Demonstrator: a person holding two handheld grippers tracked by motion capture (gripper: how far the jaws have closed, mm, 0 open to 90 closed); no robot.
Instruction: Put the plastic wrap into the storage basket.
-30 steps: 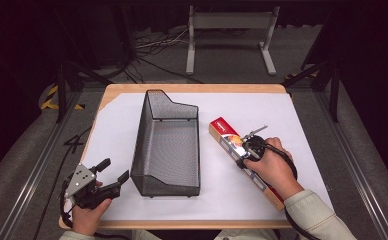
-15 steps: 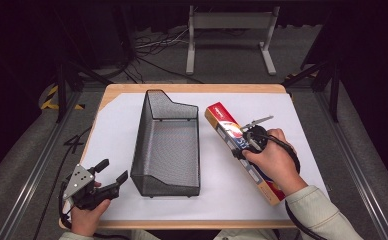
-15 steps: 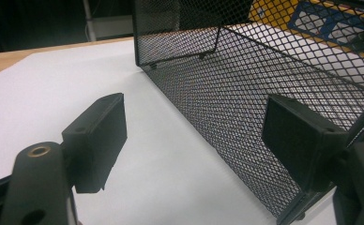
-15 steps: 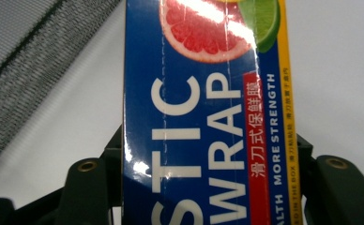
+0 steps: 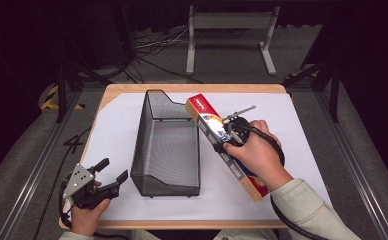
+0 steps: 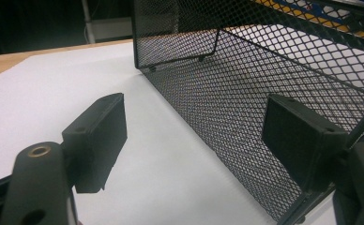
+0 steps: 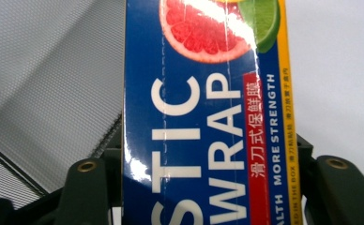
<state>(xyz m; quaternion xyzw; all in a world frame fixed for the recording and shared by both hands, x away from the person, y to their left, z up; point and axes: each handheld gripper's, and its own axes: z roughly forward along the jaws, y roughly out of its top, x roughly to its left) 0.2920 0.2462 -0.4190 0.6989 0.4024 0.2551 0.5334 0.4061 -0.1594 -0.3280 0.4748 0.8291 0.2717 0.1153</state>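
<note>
1. High view: a wooden table [image 5: 132, 90] covered by a white sheet [image 5: 302, 135], seen from above. The right gripper [image 5: 228, 134] is clamped across a long, narrow plastic wrap box [image 5: 208, 118], near the box's middle. The box is held at a slant just beside the right wall of a black wire-mesh basket [image 5: 167, 145], with its red far end near the basket's rim. The basket is a long trough with a tall, stepped far end and a low near end. The left gripper [image 5: 113, 176] rests at the table's near left corner, jaws apart, holding nothing.

2. Left gripper view: two blocky, matt black jaws stand wide open with only white sheet between them. The basket's diamond mesh [image 6: 246, 93] rises close by, thin and stiff-looking. Risk, as I judge it: this gripper is not bracing the basket, so a knock from the box could slide or tip the light mesh.

3. Right gripper view: glossy blue cardboard [image 7: 203, 122] printed with white letters and a cut grapefruit, pinched between dark jaws on both long edges. Likely hazards: the slick card could slip or swing, since much of the box hangs past the grip, and a corner could catch the rim.
</note>
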